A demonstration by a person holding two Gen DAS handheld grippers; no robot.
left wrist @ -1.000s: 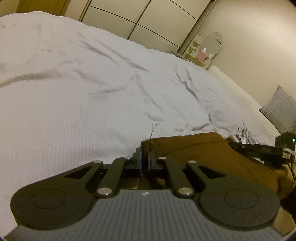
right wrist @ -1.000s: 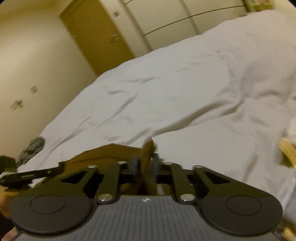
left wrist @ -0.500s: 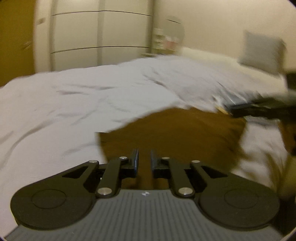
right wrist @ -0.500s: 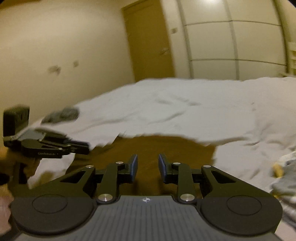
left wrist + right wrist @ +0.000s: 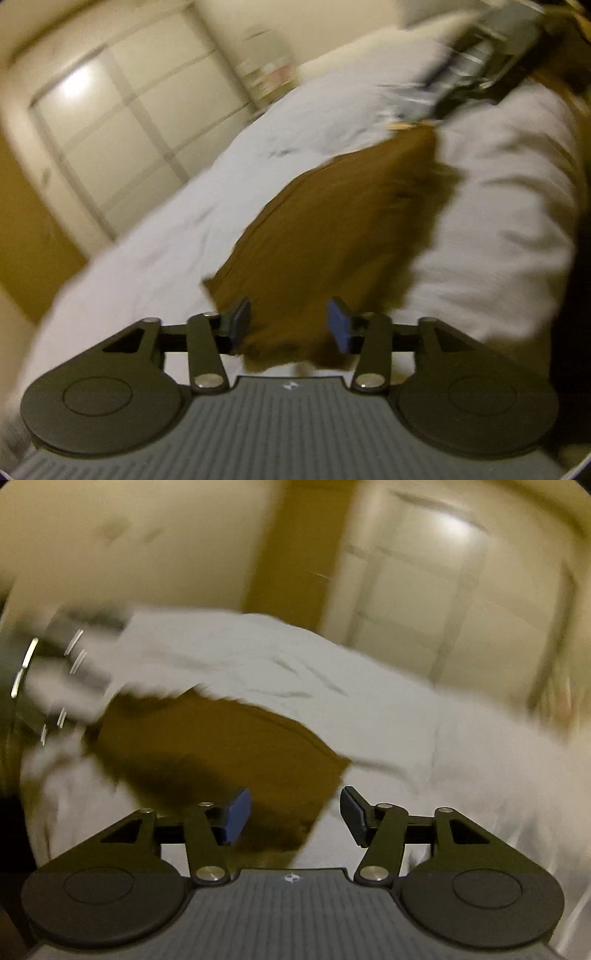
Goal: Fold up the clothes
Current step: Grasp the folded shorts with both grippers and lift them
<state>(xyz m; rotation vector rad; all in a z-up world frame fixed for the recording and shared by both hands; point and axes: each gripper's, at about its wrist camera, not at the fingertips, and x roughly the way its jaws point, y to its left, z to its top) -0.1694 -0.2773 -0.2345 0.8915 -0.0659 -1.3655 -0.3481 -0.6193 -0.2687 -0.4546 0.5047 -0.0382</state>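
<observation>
A brown garment [image 5: 332,236] lies folded flat on the white bedspread [image 5: 177,243]. My left gripper [image 5: 289,325] hangs open just above its near edge, nothing between the fingers. In the right wrist view the same brown garment [image 5: 221,753] lies ahead and to the left, and my right gripper [image 5: 295,816] is open over its right corner, holding nothing. Each view shows the other gripper as a blur: the right gripper [image 5: 476,62] at top right, the left gripper [image 5: 55,672] at far left. Both views are motion-blurred.
White wardrobe doors [image 5: 122,122] and a brown door [image 5: 295,546] stand beyond the bed [image 5: 424,723]. A blurred patterned item [image 5: 410,99] lies on the bedspread past the garment's far end. A dark sleeve [image 5: 576,258] fills the right edge of the left wrist view.
Both grippers were shut on the brown garment's edge a second ago; they have let it go, opened wide and swung upward and back. The garment now lies flat on the bed.
</observation>
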